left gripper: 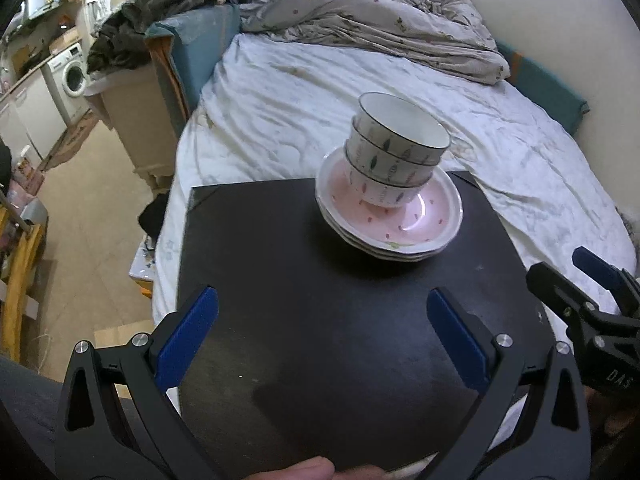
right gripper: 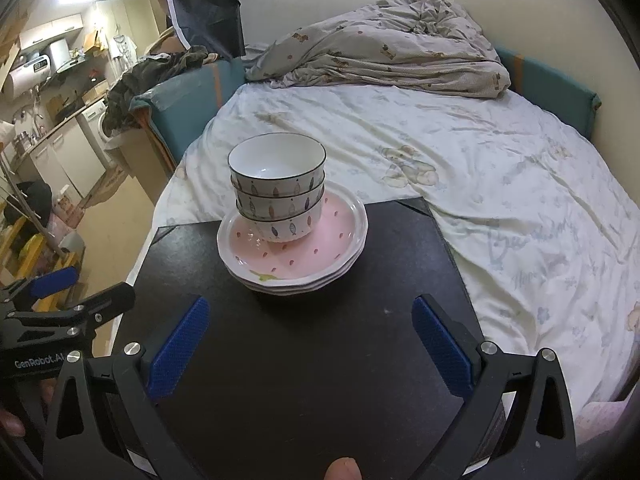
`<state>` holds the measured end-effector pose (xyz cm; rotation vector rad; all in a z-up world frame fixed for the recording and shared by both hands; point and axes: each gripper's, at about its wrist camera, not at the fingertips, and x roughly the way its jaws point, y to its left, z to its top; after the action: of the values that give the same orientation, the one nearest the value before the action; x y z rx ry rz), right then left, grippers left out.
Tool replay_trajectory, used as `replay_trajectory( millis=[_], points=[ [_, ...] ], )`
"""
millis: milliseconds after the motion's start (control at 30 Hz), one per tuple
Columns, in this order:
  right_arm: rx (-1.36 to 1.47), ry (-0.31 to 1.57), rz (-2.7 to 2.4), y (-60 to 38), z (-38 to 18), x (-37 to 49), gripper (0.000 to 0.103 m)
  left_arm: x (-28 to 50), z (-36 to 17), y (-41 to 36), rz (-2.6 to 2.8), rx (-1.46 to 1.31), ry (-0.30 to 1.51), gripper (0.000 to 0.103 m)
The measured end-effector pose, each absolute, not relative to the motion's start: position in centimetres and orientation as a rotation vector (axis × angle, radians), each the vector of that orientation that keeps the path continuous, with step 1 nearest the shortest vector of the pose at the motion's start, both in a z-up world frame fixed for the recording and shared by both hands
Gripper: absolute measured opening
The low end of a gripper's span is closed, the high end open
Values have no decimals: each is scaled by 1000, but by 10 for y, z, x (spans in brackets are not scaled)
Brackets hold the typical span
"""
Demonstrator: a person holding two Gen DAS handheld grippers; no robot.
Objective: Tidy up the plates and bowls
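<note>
Bowls stacked on plates, both grippers empty

Bowls [left gripper: 394, 152] [right gripper: 276, 192], three nested, stand on a pile of pink plates [left gripper: 404, 224] [right gripper: 296, 248] at the far end of a black board [left gripper: 320, 320] [right gripper: 300, 360] that lies on a bed [left gripper: 300, 100] [right gripper: 500, 200]. Left gripper [left gripper: 322, 340] hangs over the near part of the board, fingers spread wide, holding nothing. Right gripper [right gripper: 308, 344] is likewise spread and empty, well apart from the dishes. A crumpled quilt [left gripper: 380, 28] [right gripper: 380, 48] lies at the bed's far end.

Bowls [left gripper: 396, 152] stacked on pink plates [left gripper: 404, 220] (black board [left gripper: 280, 280]); fingers [left gripper: 188, 340] spread.
</note>
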<state>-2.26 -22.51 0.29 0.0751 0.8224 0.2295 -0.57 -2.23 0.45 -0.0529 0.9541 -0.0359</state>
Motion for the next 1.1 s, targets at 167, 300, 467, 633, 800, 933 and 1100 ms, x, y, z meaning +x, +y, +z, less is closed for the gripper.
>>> replay_trajectory(
  millis=[167,300,467,633,800,933,1100],
  points=[
    [79,817,218,-227,2,-22,103,-6,6,-25,-25,-42,949,103],
    [78,822,214,-228,1,-22,103,-5,5,-25,-26,-43,959,103],
    [74,824,211,-228,0,-22,103,-4,5,-23,-18,-46,964,103],
    [74,823,210,-228,0,-22,103,-5,5,-22,-18,-45,963,103],
    [74,823,212,-228,0,-22,103,-5,6,-22,-18,-45,961,103],
    [74,824,209,-228,0,-22,103,-5,6,-22,-17,-45,962,103],
    [74,822,208,-230,-1,-22,103,-5,6,-21,-18,-45,961,103]
  ],
)
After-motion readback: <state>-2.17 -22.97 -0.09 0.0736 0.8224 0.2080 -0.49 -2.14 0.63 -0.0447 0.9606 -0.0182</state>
